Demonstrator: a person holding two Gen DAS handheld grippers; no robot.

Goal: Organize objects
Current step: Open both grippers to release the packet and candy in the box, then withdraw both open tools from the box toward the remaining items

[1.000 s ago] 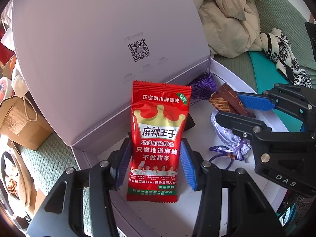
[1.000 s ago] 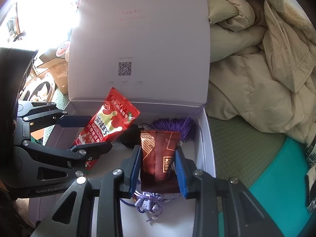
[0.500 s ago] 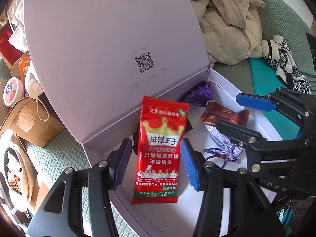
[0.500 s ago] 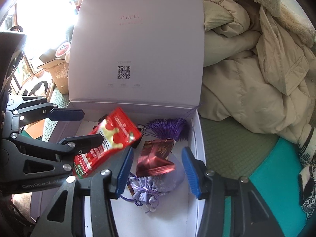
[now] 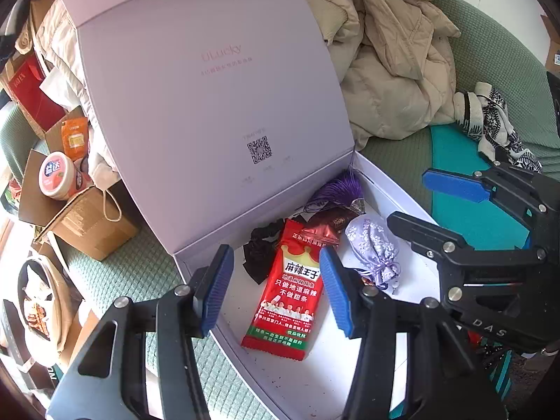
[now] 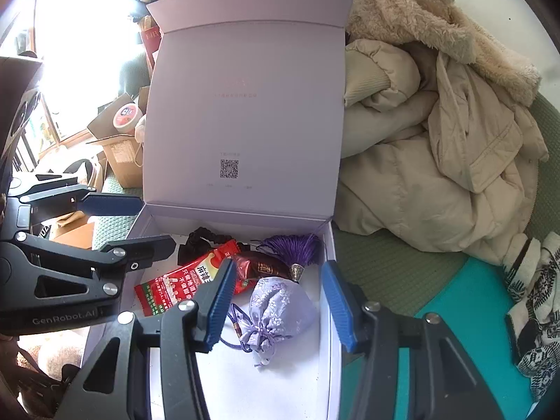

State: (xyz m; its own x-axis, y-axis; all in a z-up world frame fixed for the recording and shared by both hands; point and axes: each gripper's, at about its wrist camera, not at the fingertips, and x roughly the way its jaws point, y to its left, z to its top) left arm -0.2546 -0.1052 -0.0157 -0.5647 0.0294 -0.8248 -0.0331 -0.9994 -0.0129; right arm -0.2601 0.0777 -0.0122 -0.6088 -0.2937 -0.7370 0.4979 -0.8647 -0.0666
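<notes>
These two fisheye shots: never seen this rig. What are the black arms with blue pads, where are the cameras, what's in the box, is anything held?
No robot: a person holds one pair of tongs in each hand, with a camera on each looking along its fingers. The left view shows the left tongs; the right view shows the right tongs. Both hang open over a white box with its lid up. Inside lie a red snack packet, a dark red wrapper, a lilac pouch, a purple tassel and a black scrunchie. Nothing is held; the right jaws have just been opening.
</notes>
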